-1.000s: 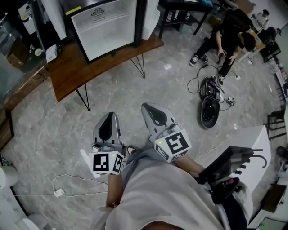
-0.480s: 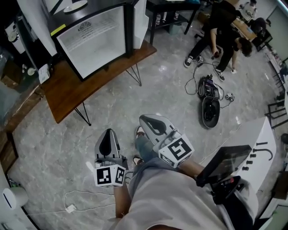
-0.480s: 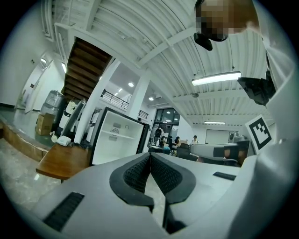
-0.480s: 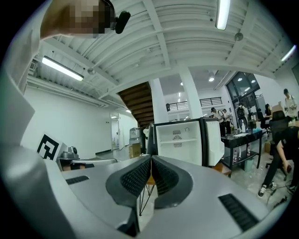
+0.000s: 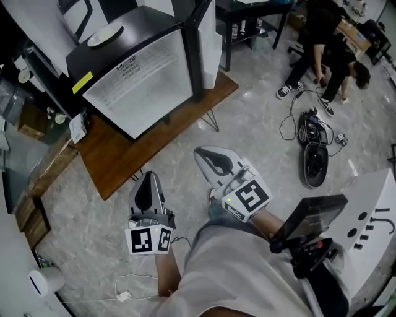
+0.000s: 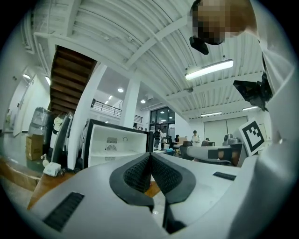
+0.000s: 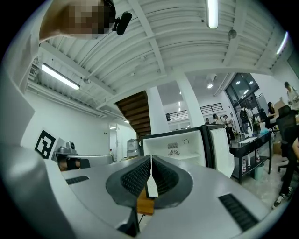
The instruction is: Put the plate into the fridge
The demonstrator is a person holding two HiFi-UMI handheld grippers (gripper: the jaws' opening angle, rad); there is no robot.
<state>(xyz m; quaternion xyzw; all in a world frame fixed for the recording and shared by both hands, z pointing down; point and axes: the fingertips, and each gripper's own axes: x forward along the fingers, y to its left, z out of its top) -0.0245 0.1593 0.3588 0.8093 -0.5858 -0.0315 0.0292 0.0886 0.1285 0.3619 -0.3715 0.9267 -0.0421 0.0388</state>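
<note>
A small black fridge (image 5: 148, 74) stands on a low wooden table (image 5: 120, 158), its door (image 5: 209, 31) swung open to the right and its white inside bare. A white plate (image 5: 104, 36) lies on the fridge's top. Over the floor, short of the table, my left gripper (image 5: 148, 176) is shut and holds nothing. My right gripper (image 5: 208, 152) beside it is also shut and holds nothing. Both point level at the fridge. In the left gripper view the fridge (image 6: 117, 147) shows beyond the shut left gripper (image 6: 150, 157). The right gripper view shows the fridge (image 7: 180, 147) behind the shut right gripper (image 7: 151, 161).
A person (image 5: 334, 49) crouches at the far right by a black bag (image 5: 315, 162) and cables on the marble floor. A white desk (image 5: 371, 217) stands at the right. A black table (image 5: 253, 11) is behind the fridge. A white cable with a plug (image 5: 124, 296) lies near my feet.
Both grippers and the person have moved forward toward the table and fridge, which now show larger and nearer. The plate on the fridge's top has come fully into view.
</note>
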